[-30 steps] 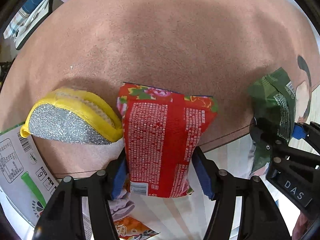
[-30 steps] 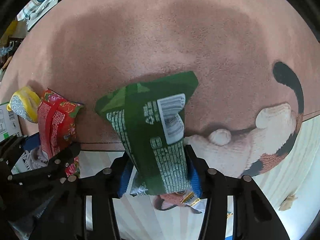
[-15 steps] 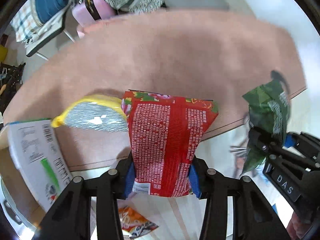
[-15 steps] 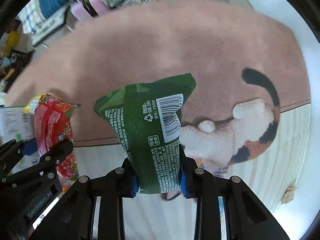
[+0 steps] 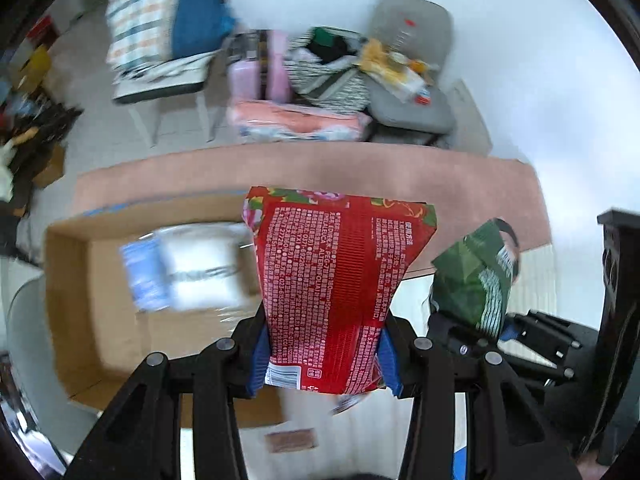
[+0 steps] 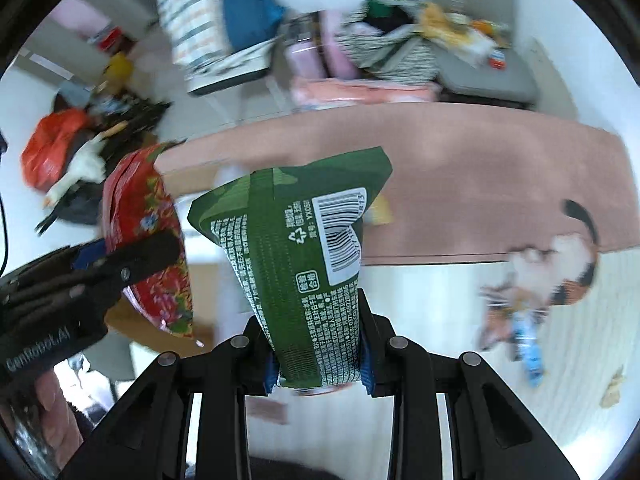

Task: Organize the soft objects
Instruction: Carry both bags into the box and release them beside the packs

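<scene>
Left tongs [image 5: 322,354] are clamped on a red flowered packet [image 5: 340,280], their blue pads pressing its lower end from both sides while its long axis runs up the middle of the left wrist view, away from the camera. To the left of the packet, in the middle left of the frame, lies an open cardboard box [image 5: 80,300] with a blurred white and blue pack [image 5: 188,272] already inside; a pink rug [image 5: 460,176] stretches behind it. At the right edge of this view the right tongs [image 5: 484,326] pinch a green packet [image 5: 476,276]. From the right wrist view, the green packet [image 6: 292,256] stands up the centre of the frame with its barcode facing the camera, and the right tongs [image 6: 320,368] are closed tight on its bottom end. The left tongs [image 6: 132,260] and the red flowered packet [image 6: 148,248] sit at the middle left, and a strip of the cardboard box [image 6: 200,178] shows just behind them. Judging by this, the box lies to the left of both packets, so the left hand is the nearer one and should drop its packet first; the right must cross further left to reach it.
</scene>
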Available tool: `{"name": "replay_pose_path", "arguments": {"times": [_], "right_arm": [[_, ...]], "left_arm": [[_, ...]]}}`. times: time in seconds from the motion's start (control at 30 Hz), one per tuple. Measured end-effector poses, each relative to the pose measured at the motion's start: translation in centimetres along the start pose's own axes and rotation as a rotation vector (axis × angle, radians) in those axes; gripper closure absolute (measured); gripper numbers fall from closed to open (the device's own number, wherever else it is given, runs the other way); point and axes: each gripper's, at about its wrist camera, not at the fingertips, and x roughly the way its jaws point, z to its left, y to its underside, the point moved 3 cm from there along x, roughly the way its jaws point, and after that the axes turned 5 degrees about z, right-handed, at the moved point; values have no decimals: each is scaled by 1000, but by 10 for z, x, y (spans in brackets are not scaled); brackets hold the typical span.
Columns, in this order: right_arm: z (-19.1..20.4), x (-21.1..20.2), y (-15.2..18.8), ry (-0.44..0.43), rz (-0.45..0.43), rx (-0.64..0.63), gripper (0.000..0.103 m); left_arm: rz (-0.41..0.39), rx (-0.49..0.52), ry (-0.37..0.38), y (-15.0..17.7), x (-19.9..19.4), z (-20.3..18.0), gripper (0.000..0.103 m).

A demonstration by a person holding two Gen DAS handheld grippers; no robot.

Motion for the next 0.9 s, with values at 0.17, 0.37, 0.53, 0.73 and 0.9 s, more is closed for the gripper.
{"name": "replay_pose_path", "arguments": {"times": [0.17, 0.37, 0.53, 0.73, 0.9], "right_arm": [[100, 48, 10, -38, 74, -65, 71], [162, 115, 18, 9, 168, -62, 71], [180, 156, 24, 67, 230, -38, 71], [177, 207, 32, 102, 316, 20, 71], [182, 231, 31, 132, 357, 37, 71]], "left_arm": [[25, -142, -45, 17, -11, 104, 61], [129, -252, -115, 22, 25, 212, 61], [221, -296, -130, 2, 75, 261, 61], [309, -272, -127, -17, 124, 275, 61], [348, -270, -129, -21, 145, 277, 61]]}}
